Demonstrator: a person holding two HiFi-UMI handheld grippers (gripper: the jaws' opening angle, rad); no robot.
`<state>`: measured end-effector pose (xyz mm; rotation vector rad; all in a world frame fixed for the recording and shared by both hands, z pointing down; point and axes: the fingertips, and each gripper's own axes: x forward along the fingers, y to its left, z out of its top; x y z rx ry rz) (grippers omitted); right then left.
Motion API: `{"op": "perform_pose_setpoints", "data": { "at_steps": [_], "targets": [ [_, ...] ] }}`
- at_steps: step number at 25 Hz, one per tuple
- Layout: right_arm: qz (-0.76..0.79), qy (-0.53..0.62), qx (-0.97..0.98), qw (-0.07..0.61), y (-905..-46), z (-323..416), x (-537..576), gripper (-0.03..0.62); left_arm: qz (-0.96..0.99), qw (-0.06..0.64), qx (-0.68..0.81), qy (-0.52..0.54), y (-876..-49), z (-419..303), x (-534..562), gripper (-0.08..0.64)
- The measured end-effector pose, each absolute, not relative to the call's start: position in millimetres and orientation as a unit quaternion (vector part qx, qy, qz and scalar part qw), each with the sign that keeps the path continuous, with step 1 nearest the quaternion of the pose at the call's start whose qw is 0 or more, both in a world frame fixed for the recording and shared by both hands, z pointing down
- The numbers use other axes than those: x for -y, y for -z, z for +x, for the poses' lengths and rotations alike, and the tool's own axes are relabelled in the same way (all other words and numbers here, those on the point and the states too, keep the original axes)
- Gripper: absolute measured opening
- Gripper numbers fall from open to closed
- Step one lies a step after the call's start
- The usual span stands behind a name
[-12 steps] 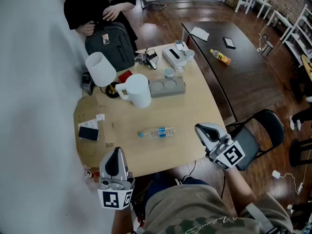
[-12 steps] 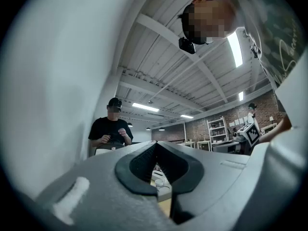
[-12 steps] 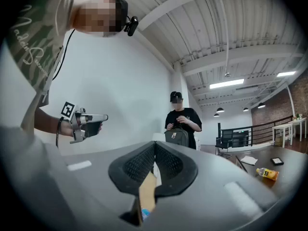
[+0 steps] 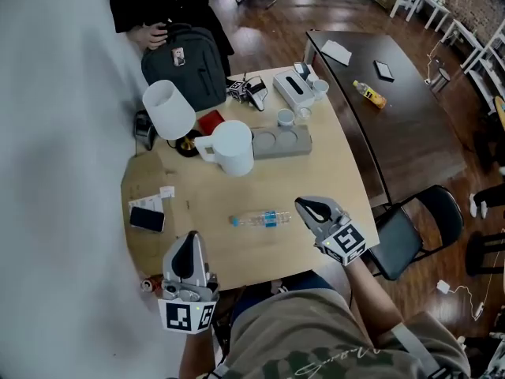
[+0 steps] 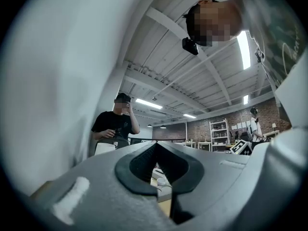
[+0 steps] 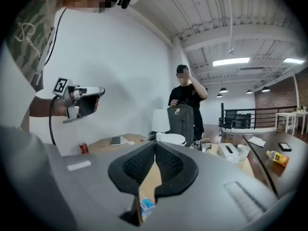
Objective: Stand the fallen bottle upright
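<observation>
— Our right tongs [image 4: 309, 208] have slid in from the front right corner of the table [image 4: 316, 172]. Their tip is now just beside the bottle [image 4: 260, 219].

— Did the bottle move too?

— No, it stayed put. It lies flat on its side, close to the table's front edge, with its long side running along that edge. We can see the blue label around its middle.

— Are we touching it yet?

— We don't think so. From the head view we see a little gap between the tip and the bottle's right end. In the right gripper view a bit of the blue label peeks out low down, under the jaws.

— Are those tongs ready to grab?

— Not yet. The two jaws are pressed together, with nothing between them. We think we must spread them first and then close them around the bottle.

— What about our left tongs [image 4: 188, 243]?

— They have hardly moved. They hang near the front left corner, well apart from the bottle. Their jaws are together too, and they hold nothing.

— So how far along are we?

— We are only at the start. The reach is nearly done, but the bottle is still down, so the grab and the lift are still to come.

— Could anything go wrong?

— The bottle is round, so a bump from the closed tip might make it roll. The white jug [image 4: 233, 147] stands well apart, nearer the middle of the table, so we have room to tip the bottle up.
</observation>
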<state>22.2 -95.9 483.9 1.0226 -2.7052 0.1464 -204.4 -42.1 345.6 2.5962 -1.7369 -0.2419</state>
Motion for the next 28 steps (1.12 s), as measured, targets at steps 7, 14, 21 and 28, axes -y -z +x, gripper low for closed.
{"op": "perform_pose_setpoints", "data": {
  "at_steps": [7, 14, 21, 28],
  "targets": [
    [0.166, 0.012, 0.923, 0.346, -596, -32, 86, 0.166, 0.814, 0.027, 0.574, 0.082, -348, -195, 49, 0.003],
    [-0.039, 0.046, 0.821, 0.567, -768, -84, 65, 0.357, 0.826, 0.029, 0.558, 0.070, -360, -152, 60, 0.003],
    [-0.067, 0.070, 0.772, 0.628, -836, -91, 52, 0.368, 0.821, 0.035, 0.566, 0.071, -361, -154, 79, 0.003],
    [-0.068, 0.093, 0.778, 0.618, -849, -90, 55, 0.321, 0.812, 0.050, 0.579, 0.056, -374, -167, 85, 0.003]
  ]
}}
